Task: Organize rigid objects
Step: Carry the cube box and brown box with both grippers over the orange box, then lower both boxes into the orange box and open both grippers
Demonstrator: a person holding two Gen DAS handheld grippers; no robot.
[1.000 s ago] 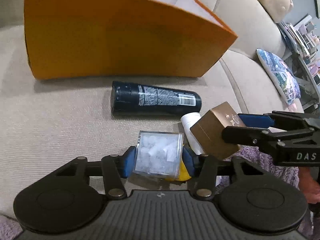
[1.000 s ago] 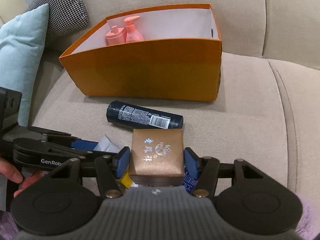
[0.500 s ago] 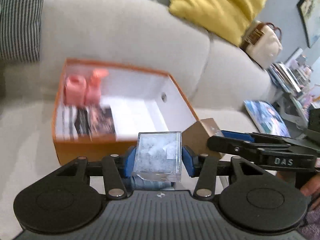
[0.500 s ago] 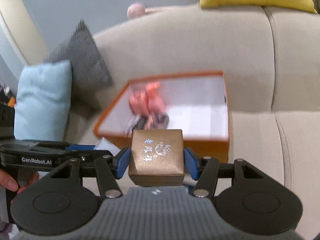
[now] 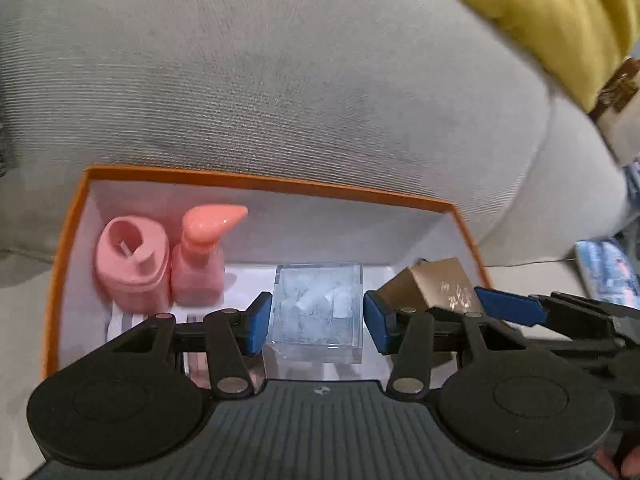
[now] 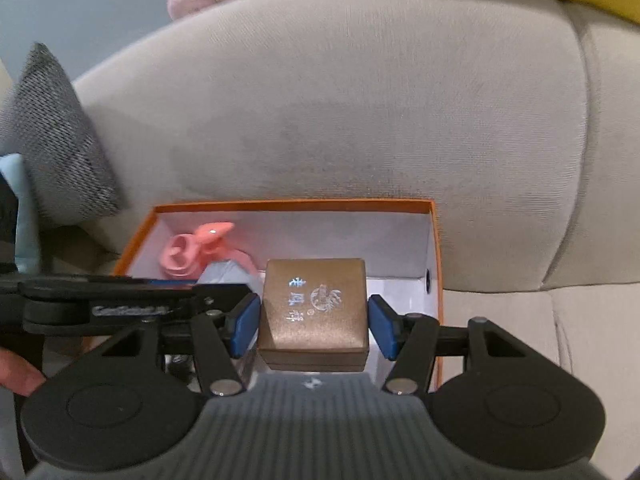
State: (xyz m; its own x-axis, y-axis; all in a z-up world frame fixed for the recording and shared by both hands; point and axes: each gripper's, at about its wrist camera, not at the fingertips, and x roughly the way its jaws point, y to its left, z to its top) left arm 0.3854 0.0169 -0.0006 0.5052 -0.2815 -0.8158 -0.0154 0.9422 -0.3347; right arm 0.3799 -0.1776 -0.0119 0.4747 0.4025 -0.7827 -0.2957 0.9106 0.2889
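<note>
Left claw (image 5: pixel 316 322) grips the clear box (image 5: pixel 318 312), right claw (image 6: pixel 314 320) the bronze box (image 6: pixel 314 312); side by side above the orange bin (image 5: pixel 280 184), they may collide.

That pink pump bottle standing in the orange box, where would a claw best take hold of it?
Probably from above, closing on the flat sides of the pink pump bottle below its pump head. It stands upright, the box walls block a sideways approach, and the pink container crowds its left, so front and back faces look freer.
</note>
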